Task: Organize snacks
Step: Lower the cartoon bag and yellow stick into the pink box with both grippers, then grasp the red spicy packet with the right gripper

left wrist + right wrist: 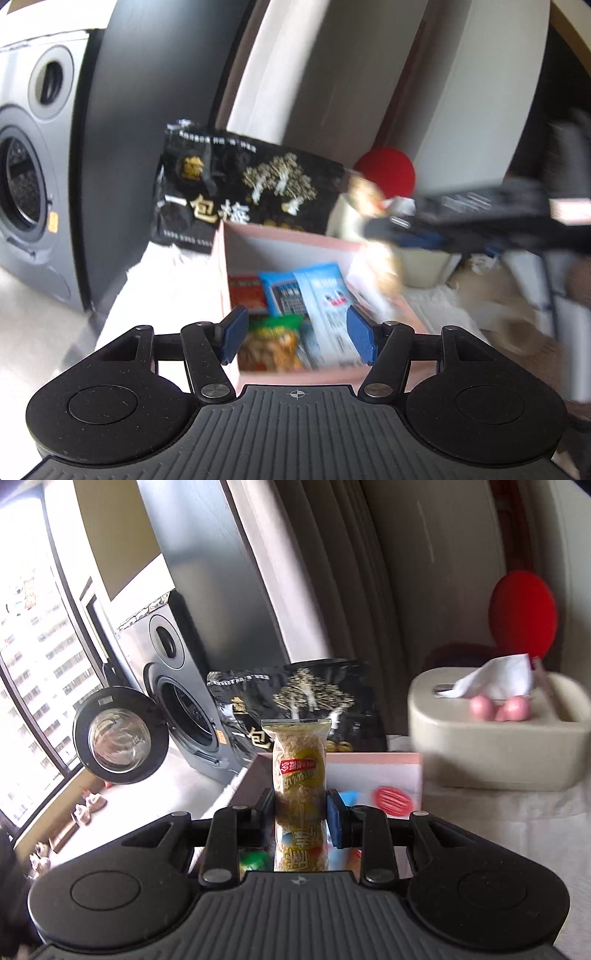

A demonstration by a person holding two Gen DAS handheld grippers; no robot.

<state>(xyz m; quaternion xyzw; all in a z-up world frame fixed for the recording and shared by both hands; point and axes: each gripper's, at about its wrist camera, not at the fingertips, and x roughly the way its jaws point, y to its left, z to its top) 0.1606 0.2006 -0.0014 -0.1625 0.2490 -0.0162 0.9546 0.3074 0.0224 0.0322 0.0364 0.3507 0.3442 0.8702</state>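
A: Where is the snack?

B: The bar (pixel 300 794) is pinched in the right gripper (pixel 300 821), pads pressed on its two long sides. It stands upright, its long axis running up and away from the camera, crimped end at the top.

A: And where does that put it against the box?

B: Just above and short of it, I judge. The pink box (pixel 373 762) lies straight ahead and below; its far wall shows behind the bar, and packets show through under the fingers. The left wrist view has the right gripper (pixel 399 223) coming in from the right over the box's (pixel 280 236) far right corner, the bar itself a blur there.

A: So the next move?

B: Probably down and slightly forward, then let go. The bar's long axis is upright, and the packets (pixel 321 295) already inside lie leaning lengthwise, so it may need tipping to sit among them.

A: The other hand?

B: The left gripper (pixel 297 338) is spread wide with nothing between its pads, hovering at the near edge of the box. It is nearer the box's contents, but the right one has the bar.

A: What is around it?

B: A black bag (pixel 317 705) stands against the far side of the box. To the right sits a tissue box (pixel 495 746) with a red paddle (pixel 522 614) behind it, and far left a washer (pixel 177 686) with its door open.
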